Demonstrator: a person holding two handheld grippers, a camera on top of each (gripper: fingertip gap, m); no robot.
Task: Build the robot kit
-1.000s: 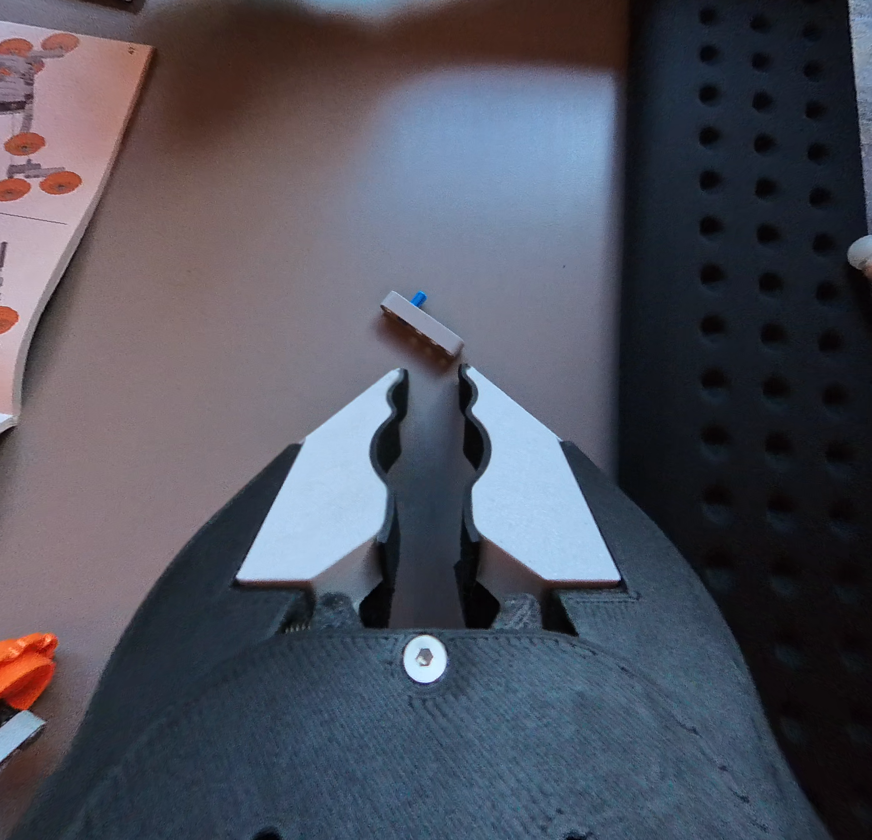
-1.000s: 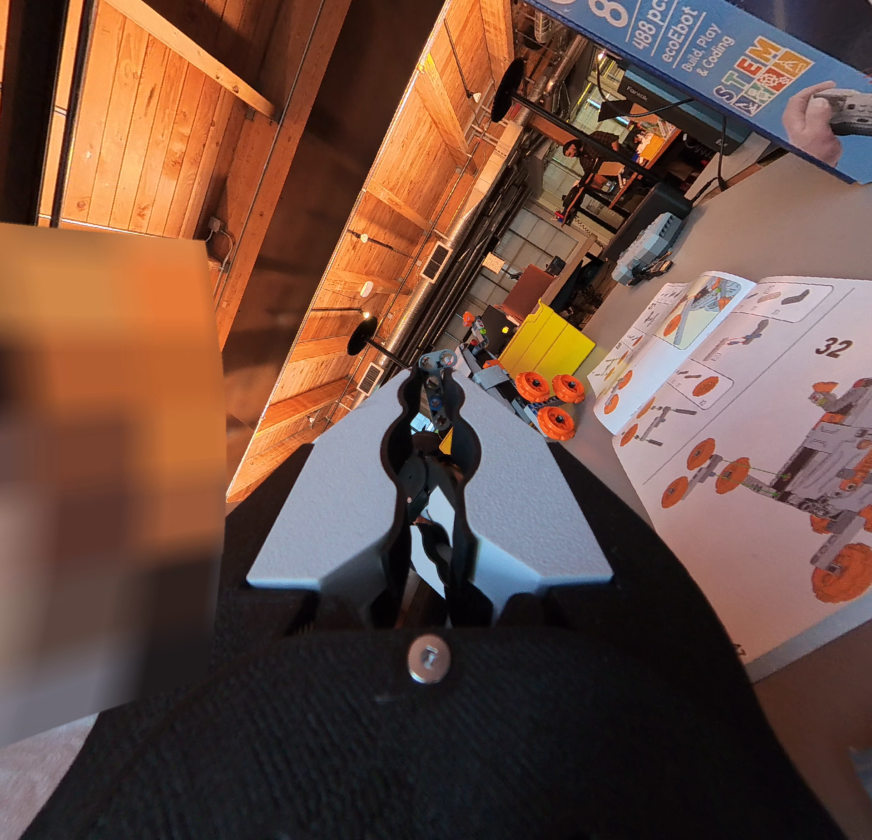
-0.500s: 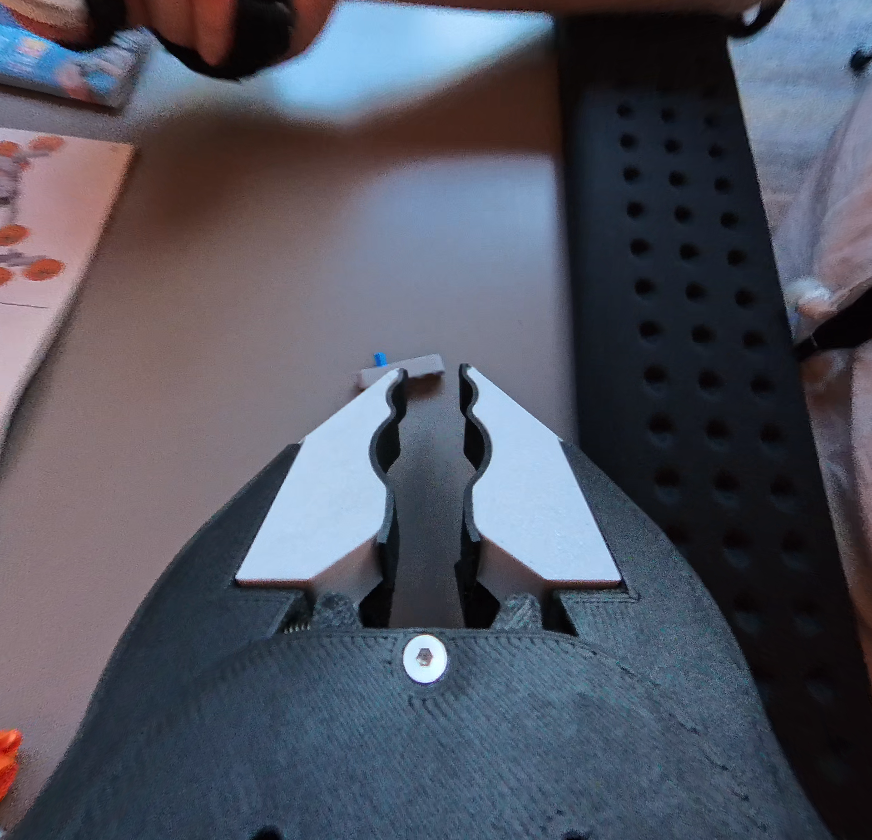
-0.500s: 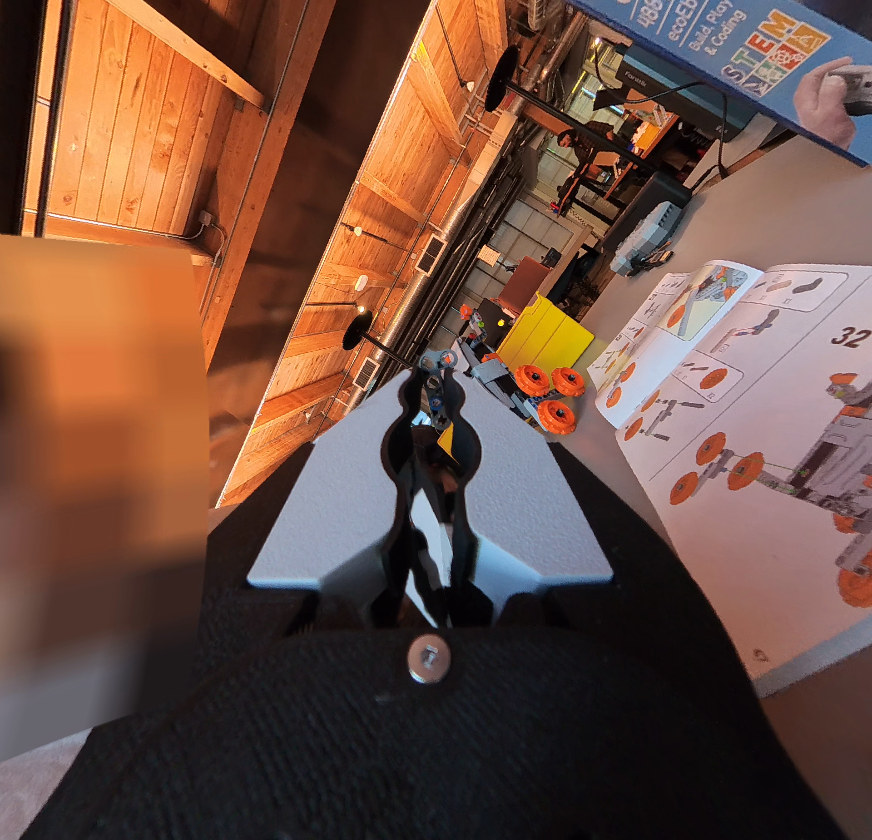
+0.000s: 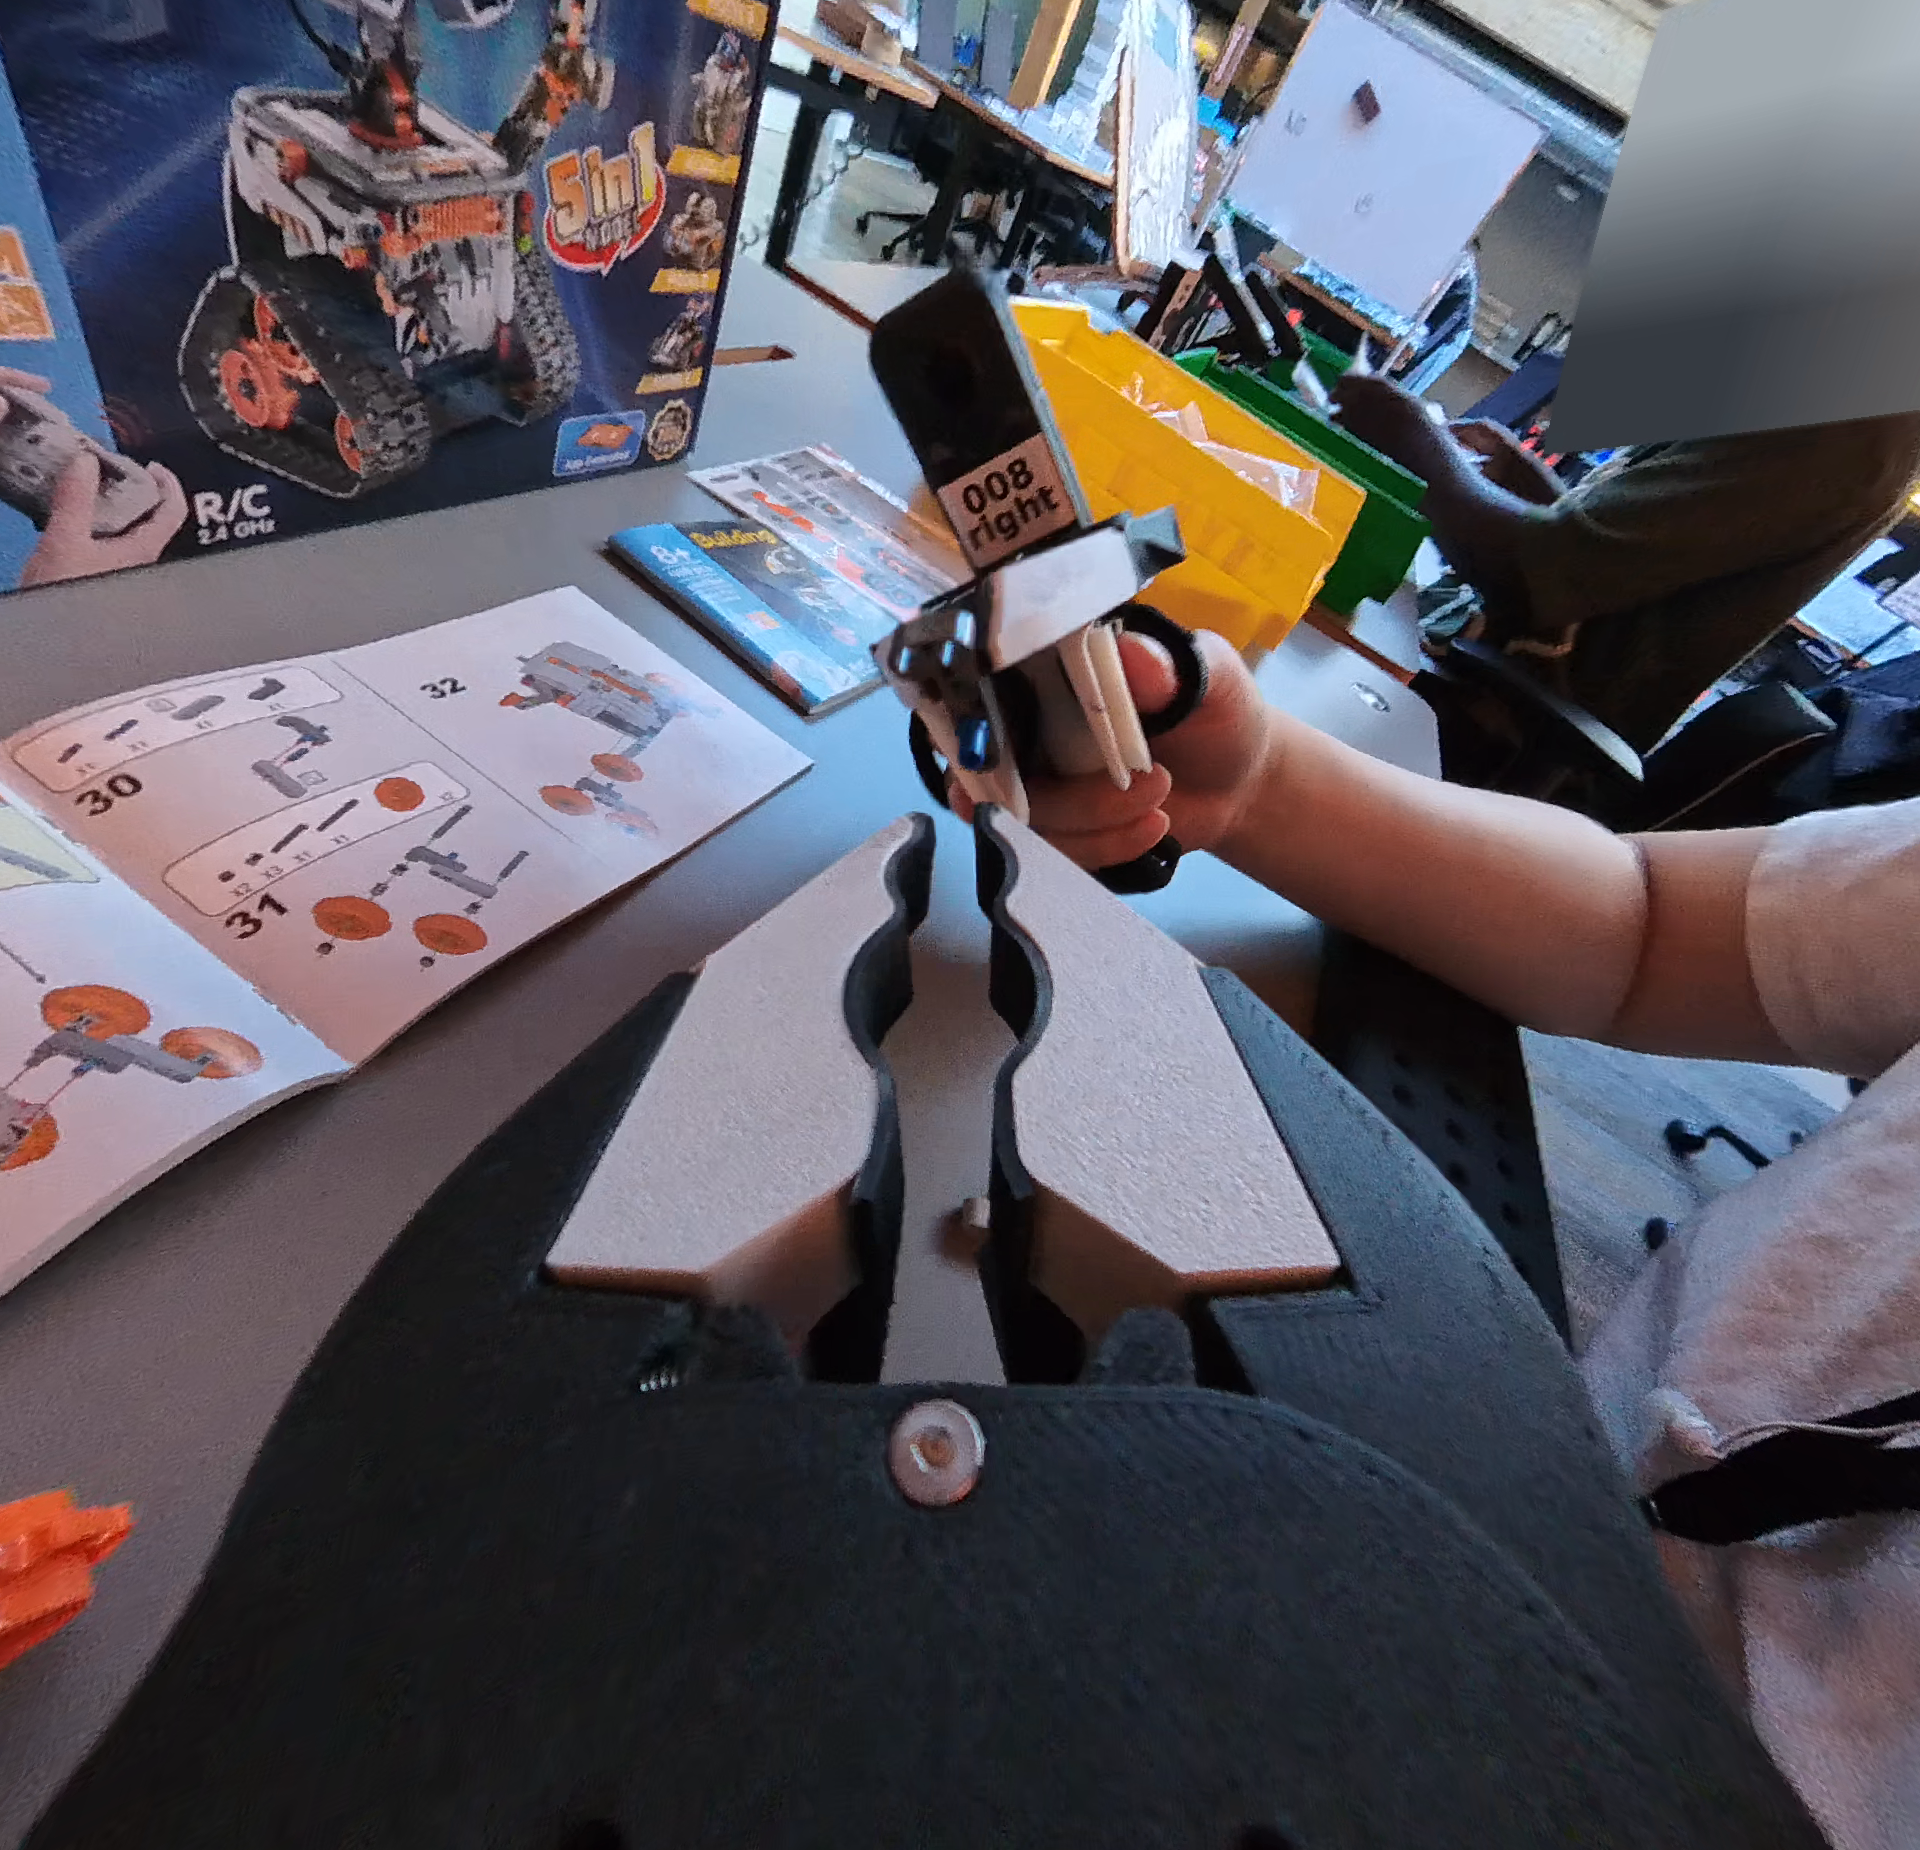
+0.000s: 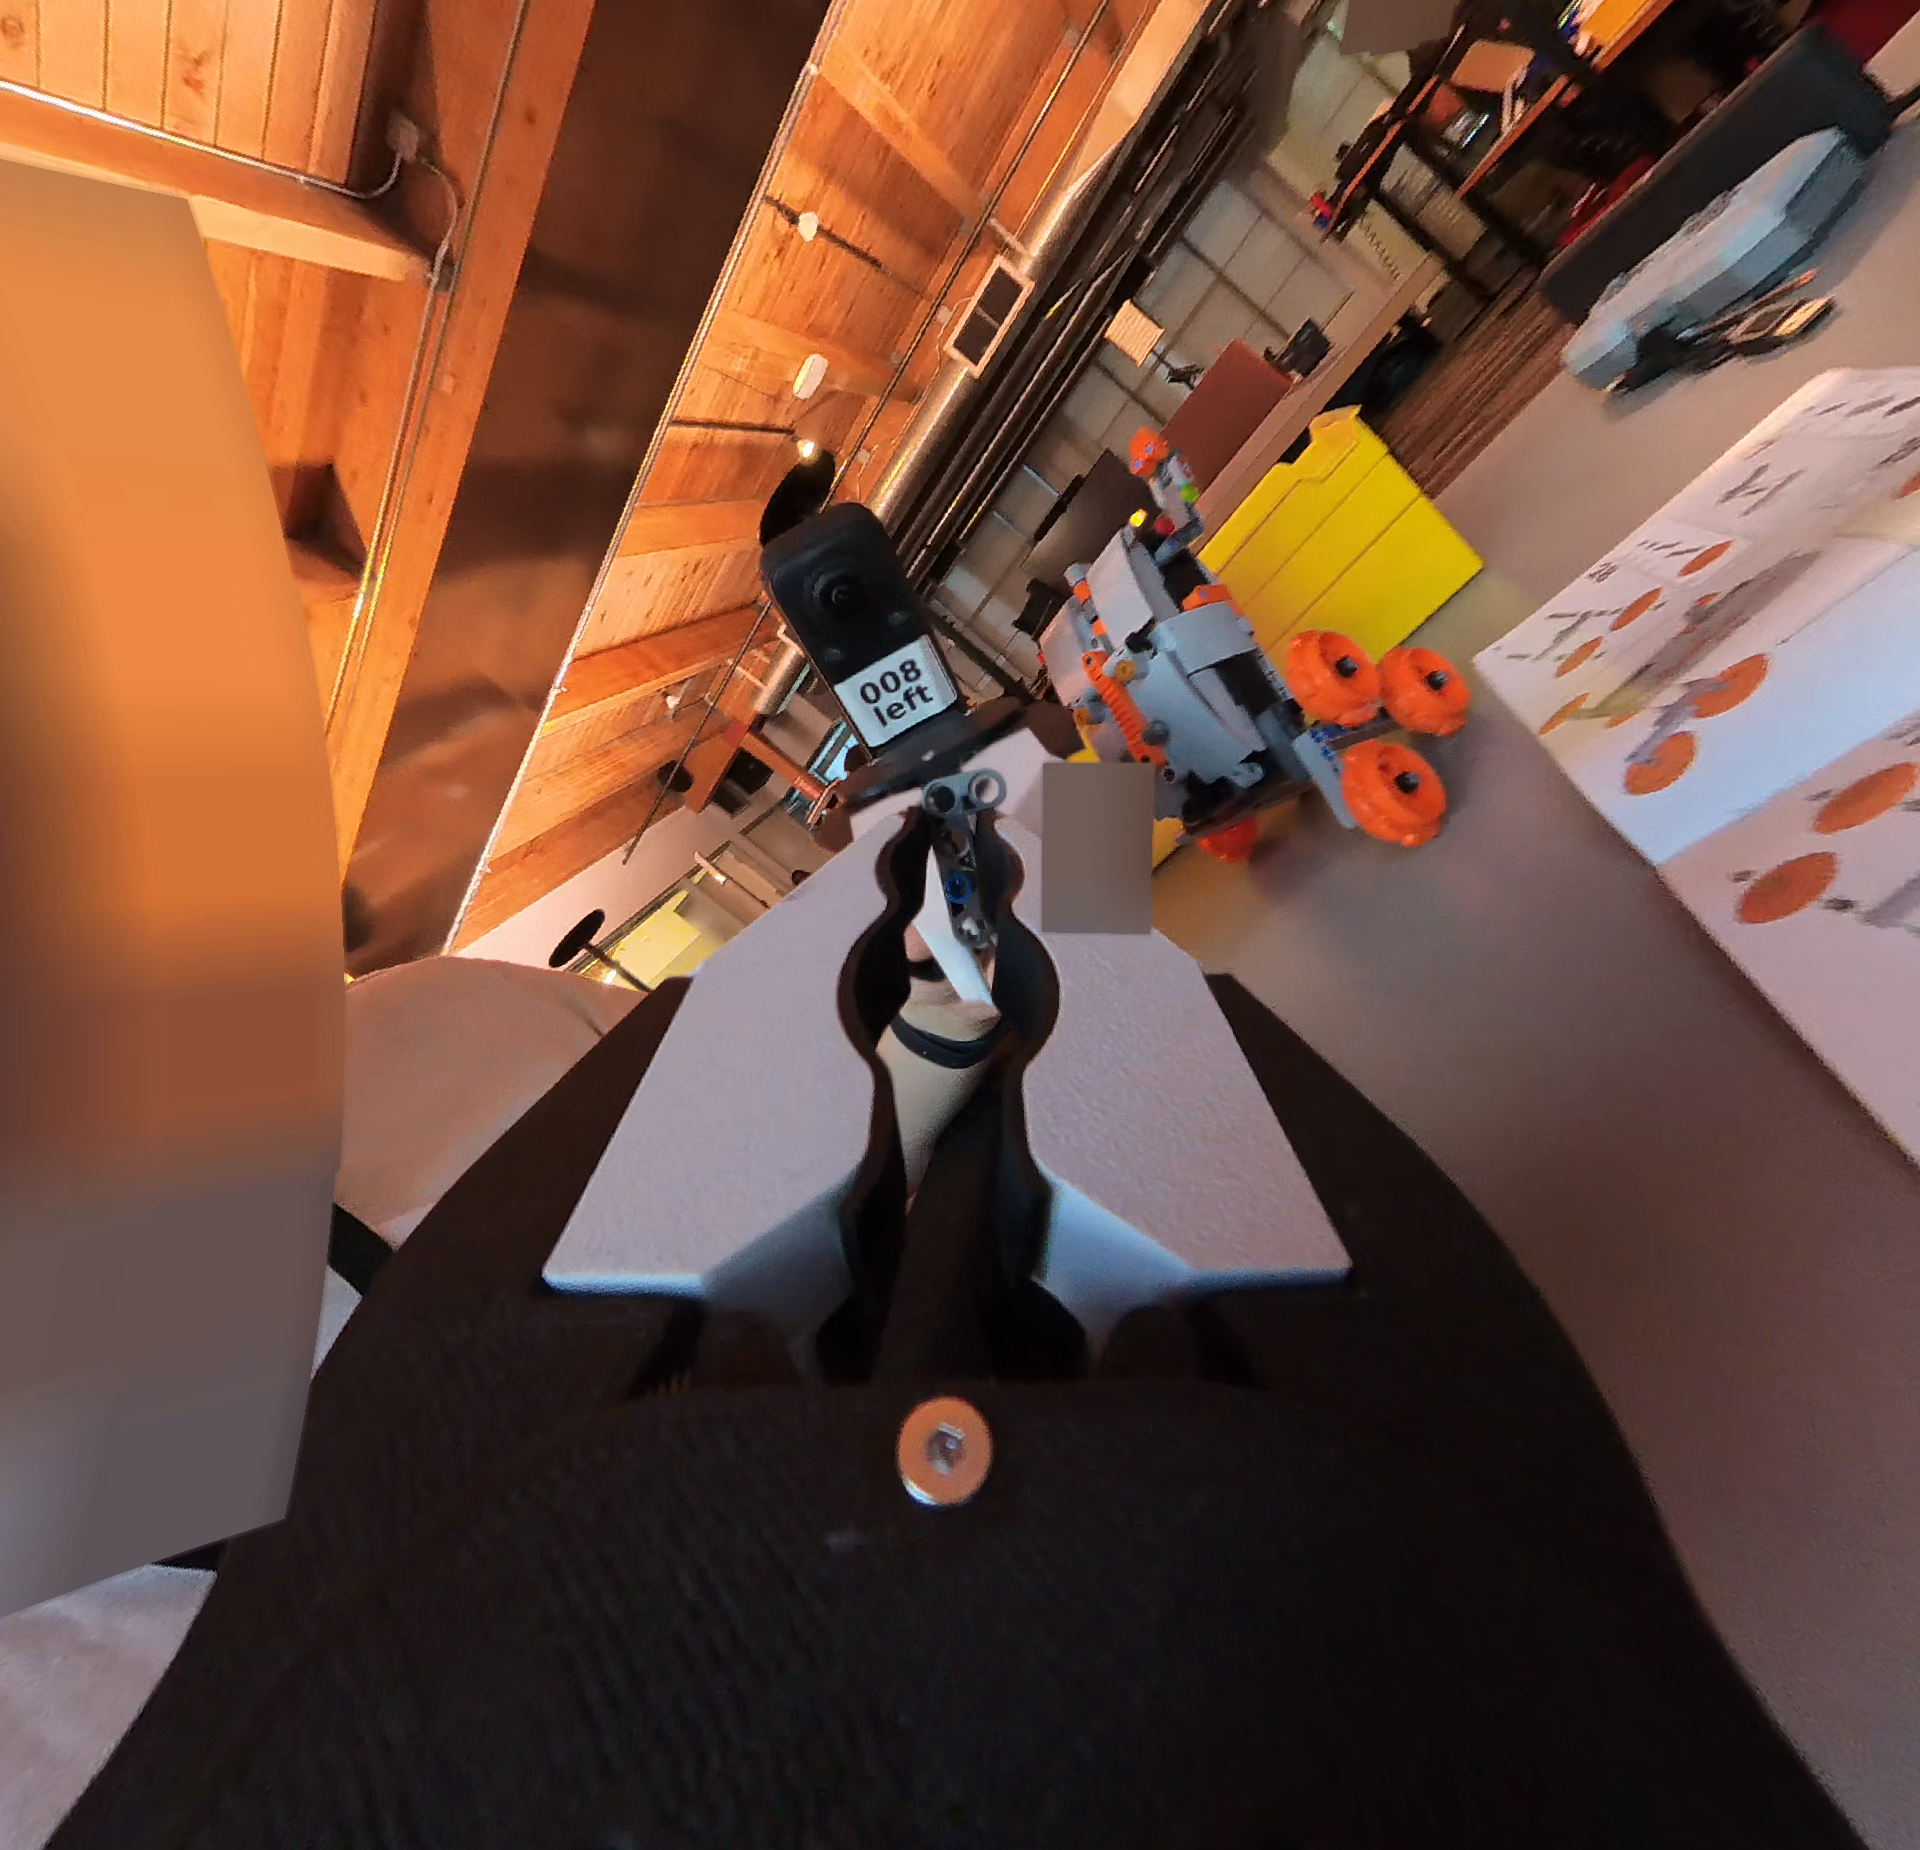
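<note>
My left gripper [image 5: 954, 829] is open by a narrow gap and holds nothing I can see. It is raised above the table [image 5: 894, 512], and its tips point at my right gripper [image 5: 987, 720], held by a hand [image 5: 1174, 761] just beyond them. My right gripper [image 6: 954, 834] is shut on a small grey holed beam assembly [image 6: 964, 794] with a blue pin [image 6: 954, 881]. The assembly also shows in the left wrist view [image 5: 935, 657]. The left gripper's camera housing [image 6: 847, 595] shows just beyond the assembly.
An open instruction booklet [image 5: 395, 813], a toy box [image 5: 364, 221] and a small blue booklet [image 5: 769, 605] are on the table. Yellow [image 5: 1174, 470] and green [image 5: 1340, 512] bins stand behind. A model with orange wheels [image 6: 1195, 678] stands on the table. A black perforated board [image 5: 1455, 1094] lies right. My left and right fingertips are right by each other.
My left gripper has lifted off the table, away from the grey beam with the blue pin, and tipped up to face the right gripper. Each gripper now shows in the other's view.
</note>
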